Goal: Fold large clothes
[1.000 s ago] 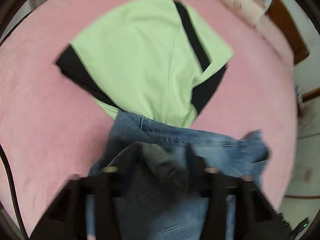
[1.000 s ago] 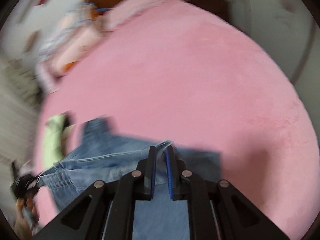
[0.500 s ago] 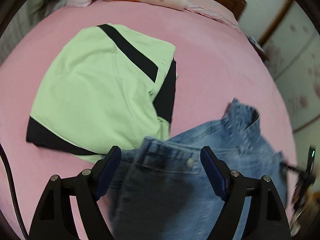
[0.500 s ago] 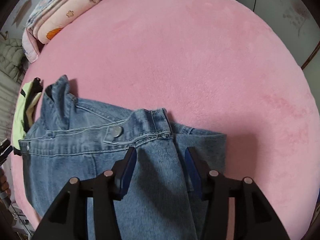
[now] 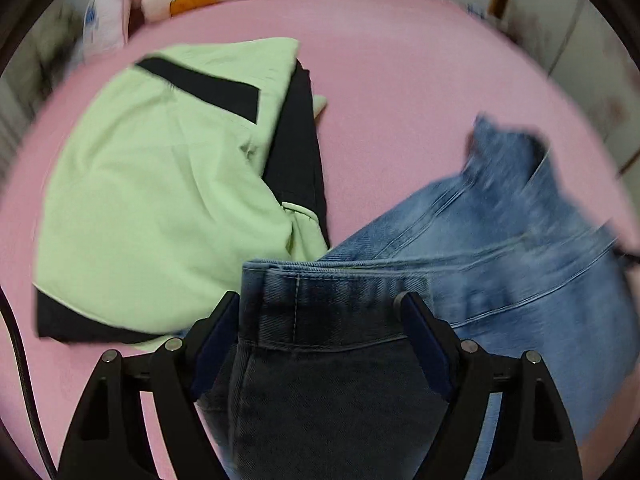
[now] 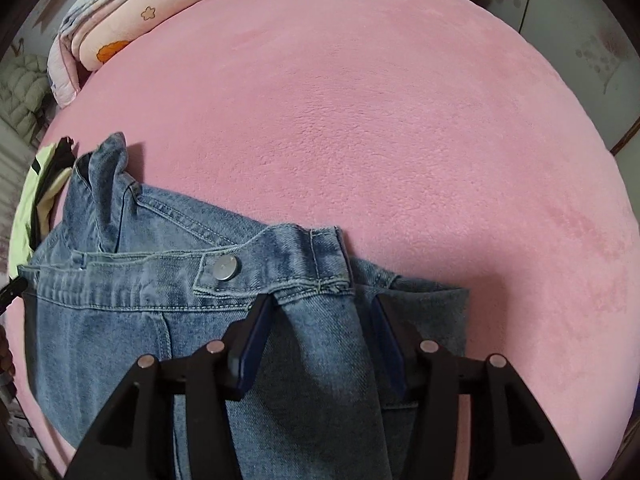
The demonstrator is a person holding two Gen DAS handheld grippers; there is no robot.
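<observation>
While blur smears the left view, the folded pale-green shirt with black panels (image 5: 168,200) lies finished at ten o'clock on the pink plush bed cover (image 6: 400,120). Blue denim jeans (image 6: 160,312) sprawl at centre, waistband uppermost, seemingly unfolded. Left gripper (image 5: 320,324) has just narrowed slightly; right gripper (image 6: 318,334) has just parted. Both straddle denim without pinching.

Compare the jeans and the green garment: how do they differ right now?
The jeans are blue denim; the green garment is thin, pale fabric with black panels. The jeans lie between both grippers' open fingers; the green garment lies off to the side, untouched. The jeans' waistband edge overlaps the green garment. Both rest on the pink bed.
</observation>
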